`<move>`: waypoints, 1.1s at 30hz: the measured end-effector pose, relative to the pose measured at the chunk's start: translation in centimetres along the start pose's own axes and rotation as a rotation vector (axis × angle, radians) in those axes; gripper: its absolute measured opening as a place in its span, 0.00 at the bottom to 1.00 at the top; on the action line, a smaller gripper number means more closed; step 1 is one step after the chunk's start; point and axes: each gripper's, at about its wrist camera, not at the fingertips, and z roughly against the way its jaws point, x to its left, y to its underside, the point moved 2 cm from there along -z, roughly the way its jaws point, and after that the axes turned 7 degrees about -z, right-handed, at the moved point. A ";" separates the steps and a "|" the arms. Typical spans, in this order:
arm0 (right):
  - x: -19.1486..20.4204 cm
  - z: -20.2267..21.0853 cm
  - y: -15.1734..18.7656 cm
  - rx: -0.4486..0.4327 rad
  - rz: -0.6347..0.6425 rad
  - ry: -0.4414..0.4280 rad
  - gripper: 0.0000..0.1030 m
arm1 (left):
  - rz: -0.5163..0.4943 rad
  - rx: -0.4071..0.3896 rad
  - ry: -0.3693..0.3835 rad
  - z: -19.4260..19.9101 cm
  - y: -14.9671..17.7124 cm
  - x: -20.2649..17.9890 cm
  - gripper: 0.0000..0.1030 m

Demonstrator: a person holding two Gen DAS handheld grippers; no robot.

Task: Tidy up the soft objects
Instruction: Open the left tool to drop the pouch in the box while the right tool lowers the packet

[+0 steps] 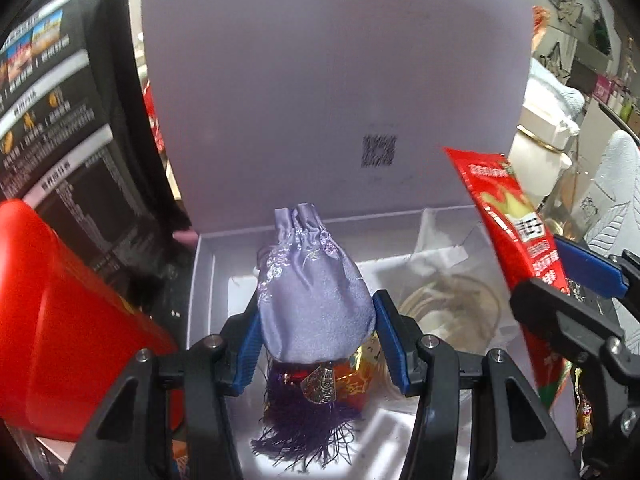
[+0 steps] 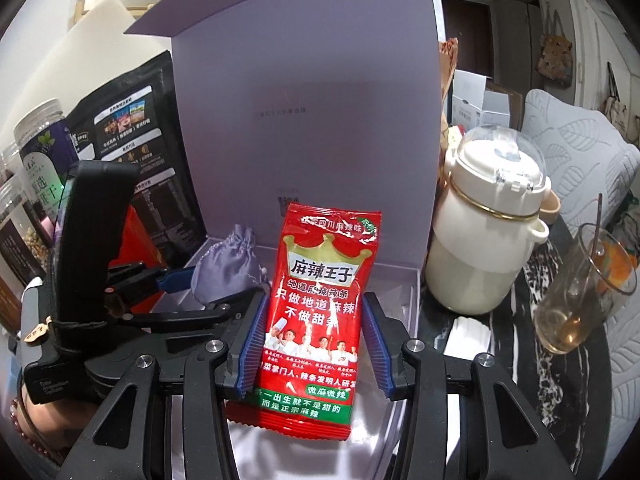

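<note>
My left gripper (image 1: pixel 316 332) is shut on a lilac satin drawstring pouch (image 1: pixel 312 296) with a purple tassel (image 1: pixel 304 436), held over the open lilac gift box (image 1: pixel 200 280). The pouch also shows in the right wrist view (image 2: pixel 230 268). My right gripper (image 2: pixel 314 348) is shut on a red snack packet (image 2: pixel 316 320), held upright over the box's right side. The packet shows in the left wrist view (image 1: pixel 516 232), with the right gripper (image 1: pixel 568 292) around it. The box lid (image 1: pixel 332 80) stands open behind.
A clear bag of cord (image 1: pixel 452 304) lies in the box. A black pouch (image 1: pixel 60 128) and red box (image 1: pixel 52 320) stand left. A cream bottle (image 2: pixel 488 232), a glass with liquid (image 2: pixel 580 292) and jars (image 2: pixel 40 160) surround the box.
</note>
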 end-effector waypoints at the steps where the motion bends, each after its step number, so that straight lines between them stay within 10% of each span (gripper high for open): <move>1: -0.1 -0.1 0.0 0.004 -0.001 0.001 0.45 | 0.012 0.008 -0.001 -0.3 0.0 0.1 0.50; 10: -0.3 -0.8 0.2 0.027 -0.009 0.008 0.45 | 0.040 0.061 0.014 -1.8 -0.4 0.8 0.53; 21: -0.7 -1.2 -0.3 0.044 -0.020 0.026 0.45 | 0.051 0.070 -0.007 -2.1 -0.9 1.3 0.87; 33: -1.2 -0.2 -0.5 0.016 -0.050 0.016 0.45 | 0.007 -0.041 -0.064 3.1 -2.2 -0.5 0.87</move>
